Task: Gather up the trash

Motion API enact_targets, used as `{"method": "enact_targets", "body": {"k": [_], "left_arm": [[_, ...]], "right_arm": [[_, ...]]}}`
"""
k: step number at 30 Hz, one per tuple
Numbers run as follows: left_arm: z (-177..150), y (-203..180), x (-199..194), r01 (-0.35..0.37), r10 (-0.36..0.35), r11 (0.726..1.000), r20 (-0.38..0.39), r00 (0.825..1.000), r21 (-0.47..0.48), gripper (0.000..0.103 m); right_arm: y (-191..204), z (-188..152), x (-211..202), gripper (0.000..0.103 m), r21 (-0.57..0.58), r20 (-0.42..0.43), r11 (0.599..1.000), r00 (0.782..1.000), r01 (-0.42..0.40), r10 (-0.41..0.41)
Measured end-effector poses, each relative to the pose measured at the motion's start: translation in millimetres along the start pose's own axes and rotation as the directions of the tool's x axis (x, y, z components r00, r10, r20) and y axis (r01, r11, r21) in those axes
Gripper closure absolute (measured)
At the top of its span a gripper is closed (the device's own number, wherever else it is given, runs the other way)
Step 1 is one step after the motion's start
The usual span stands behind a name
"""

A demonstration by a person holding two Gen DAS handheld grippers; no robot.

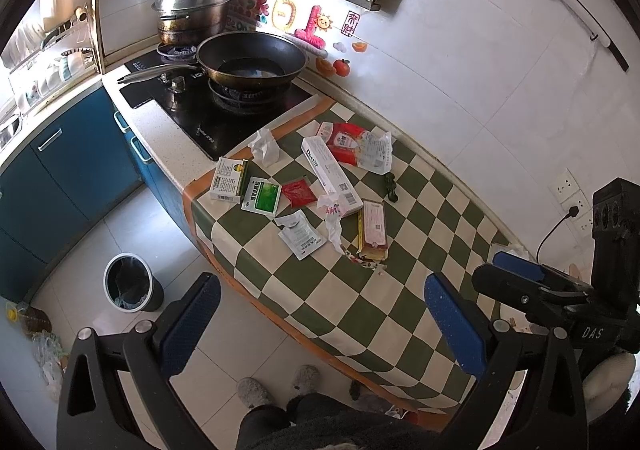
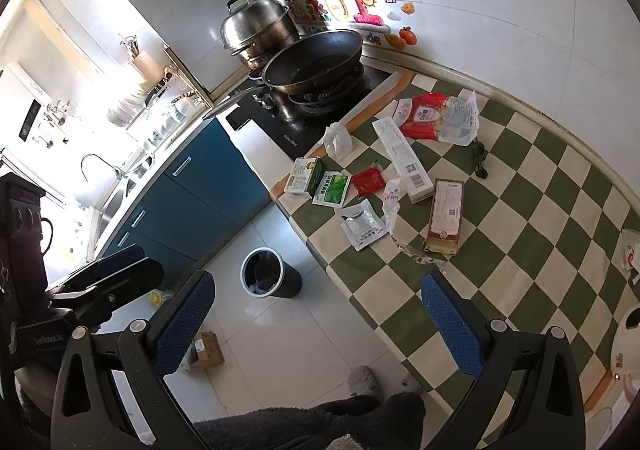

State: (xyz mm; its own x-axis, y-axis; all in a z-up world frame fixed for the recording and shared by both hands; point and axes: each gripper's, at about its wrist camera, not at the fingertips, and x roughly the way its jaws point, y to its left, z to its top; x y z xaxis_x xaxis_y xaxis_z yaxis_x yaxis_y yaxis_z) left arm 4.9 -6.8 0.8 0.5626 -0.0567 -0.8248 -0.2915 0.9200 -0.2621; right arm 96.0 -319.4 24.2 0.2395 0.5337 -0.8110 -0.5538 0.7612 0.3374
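Trash lies scattered on a green-and-cream checked tablecloth: a long white box, a brown flat packet, a red sachet, a green-and-white sachet, a small medicine box, a white foil pouch, a red-and-clear bag and crumpled tissue. A dark bin stands on the floor. My left gripper and right gripper hover open and empty, short of the trash.
A wok and steel steamer pot sit on the hob beside the cloth. Blue cabinets line the left. A small cardboard box lies on the floor tiles. The person's slippers show below.
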Motion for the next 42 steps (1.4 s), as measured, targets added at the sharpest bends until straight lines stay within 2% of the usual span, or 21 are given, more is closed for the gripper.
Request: {"method": "enact_targets", "body": {"k": [5,7,9,11,12,14,17,19,22,25,27,29,30,31,34,35,37,38,39,40,42], "left_arm": [[0.9,-12.1,3.3,-0.013,0.013,1.000,-0.005,1.000,0.010,0.000],[5.0,-6.2,9.2,-0.088,0.088,0.996,0.010,0.996,0.017,0.000],[11.2,-2.9,27.9,-0.244,0.242,0.969,0.053,0.969,0.039,0.000],[17.4,-0.3,53.3,-0.383,0.379,0.922,0.079,0.922,0.054,0.000],[21.0,2.0,71.8,-0.426,0.422,0.903,0.066,0.904,0.055,0.000],[25.3,11.0,113.9,-0.449,0.451,0.892,-0.030,0.892,0.043,0.000],[27.9,21.7,177.2,-0.402,0.390,0.916,-0.196,0.899,-0.018,0.000],[27.4,24.3,226.9,-0.350,0.304,0.931,-0.316,0.899,-0.100,0.000],[24.7,27.2,293.6,-0.298,0.165,0.921,-0.443,0.881,-0.250,0.000],[25.1,26.5,350.3,-0.261,0.057,0.904,-0.509,0.859,-0.340,0.003],[26.4,17.3,385.2,-0.263,0.028,0.896,-0.544,0.839,-0.359,0.012],[26.1,5.4,408.4,-0.271,0.022,0.889,-0.557,0.830,-0.369,0.018],[28.9,-3.7,413.6,-0.294,0.056,0.889,-0.555,0.830,-0.350,0.020],[33.2,-16.4,418.9,-0.288,0.075,0.901,-0.537,0.840,-0.325,0.022],[36.4,-49.0,432.5,-0.359,0.215,0.916,-0.535,0.817,-0.181,0.037],[36.7,-63.1,437.7,-0.379,0.259,0.916,-0.528,0.809,-0.132,0.043],[37.1,-81.8,439.5,-0.368,0.279,0.925,-0.489,0.827,-0.093,0.075],[41.5,-90.4,442.6,-0.375,0.295,0.925,-0.491,0.820,-0.069,0.097],[41.7,-98.5,447.1,-0.387,0.318,0.921,-0.493,0.810,-0.040,0.100],[42.0,-103.1,448.5,-0.386,0.321,0.922,-0.492,0.809,-0.032,0.100],[40.8,-112.4,452.8,-0.390,0.337,0.921,-0.487,0.806,-0.007,0.101]], "right_arm": [[-4.9,-0.5,-0.7,0.000,0.035,0.003,0.999,1.000,0.009,-0.009],[-6.4,0.0,-1.3,0.000,0.064,0.013,0.997,0.999,0.037,-0.038],[-12.3,1.2,6.1,0.000,0.101,0.021,0.991,0.996,0.086,-0.089],[-31.2,7.1,18.3,0.000,0.165,0.011,0.976,0.989,0.141,-0.145],[-42.6,10.0,29.0,0.000,0.196,0.005,0.966,0.985,0.168,-0.172],[-69.1,14.4,54.3,0.000,0.249,-0.023,0.937,0.969,0.243,-0.246],[-113.5,23.8,104.8,0.000,0.295,-0.087,0.883,0.931,0.365,-0.355],[-150.4,33.9,146.8,0.000,0.301,-0.139,0.862,0.913,0.409,-0.384],[-188.3,42.2,198.8,0.001,0.294,-0.226,0.847,0.893,0.443,-0.388],[-214.8,47.6,242.3,0.003,0.282,-0.287,0.846,0.881,0.452,-0.375],[-224.9,48.7,260.3,0.003,0.281,-0.310,0.848,0.879,0.450,-0.363],[-231.2,49.9,272.3,0.003,0.277,-0.328,0.849,0.875,0.450,-0.356],[-235.0,50.5,280.2,0.003,0.272,-0.336,0.852,0.874,0.447,-0.351],[-236.8,50.8,285.7,0.003,0.268,-0.342,0.854,0.873,0.446,-0.349],[-238.1,50.0,303.9,0.004,0.232,-0.357,0.862,0.864,0.450,-0.354],[-237.7,49.6,308.0,0.008,0.219,-0.356,0.864,0.861,0.454,-0.362],[-239.8,48.7,315.6,0.022,0.197,-0.356,0.863,0.854,0.465,-0.379],[-240.3,48.3,316.1,0.026,0.186,-0.346,0.859,0.850,0.477,-0.397],[-241.9,48.0,315.3,0.030,0.180,-0.332,0.858,0.851,0.481,-0.407],[-243.1,47.9,313.1,0.041,0.175,-0.321,0.857,0.851,0.485,-0.416],[-250.9,46.6,310.5,0.041,0.194,-0.314,0.864,0.864,0.464,-0.394]]}}
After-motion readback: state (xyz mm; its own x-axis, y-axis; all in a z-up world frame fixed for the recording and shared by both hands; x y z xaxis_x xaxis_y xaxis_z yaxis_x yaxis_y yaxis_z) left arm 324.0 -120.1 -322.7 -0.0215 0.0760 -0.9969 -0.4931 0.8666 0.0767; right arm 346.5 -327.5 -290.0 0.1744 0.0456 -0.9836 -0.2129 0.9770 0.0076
